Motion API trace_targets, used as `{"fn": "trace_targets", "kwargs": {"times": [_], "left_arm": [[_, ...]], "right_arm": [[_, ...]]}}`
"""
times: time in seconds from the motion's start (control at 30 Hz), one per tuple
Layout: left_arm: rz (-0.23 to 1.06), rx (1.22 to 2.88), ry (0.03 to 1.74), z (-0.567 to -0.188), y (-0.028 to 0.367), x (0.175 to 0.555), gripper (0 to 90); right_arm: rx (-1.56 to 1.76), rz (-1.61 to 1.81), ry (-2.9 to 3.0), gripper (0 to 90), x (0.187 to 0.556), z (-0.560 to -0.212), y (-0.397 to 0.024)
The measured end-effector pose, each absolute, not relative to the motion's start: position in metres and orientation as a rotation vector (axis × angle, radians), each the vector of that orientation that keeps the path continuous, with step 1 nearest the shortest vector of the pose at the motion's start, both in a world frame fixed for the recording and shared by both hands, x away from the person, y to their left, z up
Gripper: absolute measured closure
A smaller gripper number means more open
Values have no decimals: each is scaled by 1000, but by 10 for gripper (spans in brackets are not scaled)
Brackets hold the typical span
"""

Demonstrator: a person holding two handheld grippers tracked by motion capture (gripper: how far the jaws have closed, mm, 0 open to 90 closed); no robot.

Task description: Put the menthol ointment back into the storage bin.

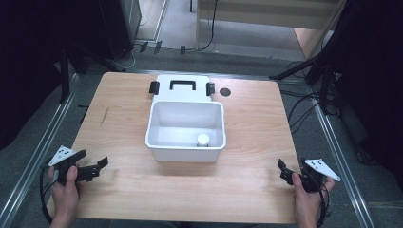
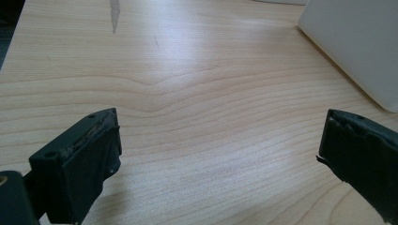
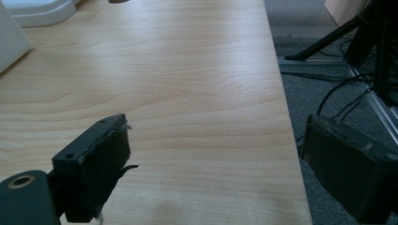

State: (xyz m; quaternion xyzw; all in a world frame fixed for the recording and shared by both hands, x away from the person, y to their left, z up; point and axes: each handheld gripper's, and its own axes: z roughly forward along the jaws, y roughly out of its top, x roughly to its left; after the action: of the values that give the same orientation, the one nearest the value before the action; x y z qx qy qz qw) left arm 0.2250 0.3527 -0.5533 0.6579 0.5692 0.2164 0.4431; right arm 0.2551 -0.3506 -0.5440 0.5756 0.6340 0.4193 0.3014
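white box (image 1: pixel 185 130) sits open at the middle of the table (image 1: pixel 247 190), toward the far edge; its lid (image 1: pixel 182 88) lies flat just behind it. a small white cup (image 1: pixel 203 139) stands inside, at the near right corner. judged: loading looks done, lid not yet on. left gripper (image 1: pixel 95 167) at near left corner, jaws wide, empty. right gripper (image 1: pixel 285 172) at near right corner, jaws apart, empty.
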Motion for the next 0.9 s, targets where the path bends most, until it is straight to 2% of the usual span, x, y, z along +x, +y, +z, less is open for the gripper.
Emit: {"fn": "trace_targets", "kwargs": {"times": [0.9], "left_arm": [[534,1640,1418,-553,352,225,0]], "right_arm": [[1539,1086,1725,88,258,-546,-349]]}}
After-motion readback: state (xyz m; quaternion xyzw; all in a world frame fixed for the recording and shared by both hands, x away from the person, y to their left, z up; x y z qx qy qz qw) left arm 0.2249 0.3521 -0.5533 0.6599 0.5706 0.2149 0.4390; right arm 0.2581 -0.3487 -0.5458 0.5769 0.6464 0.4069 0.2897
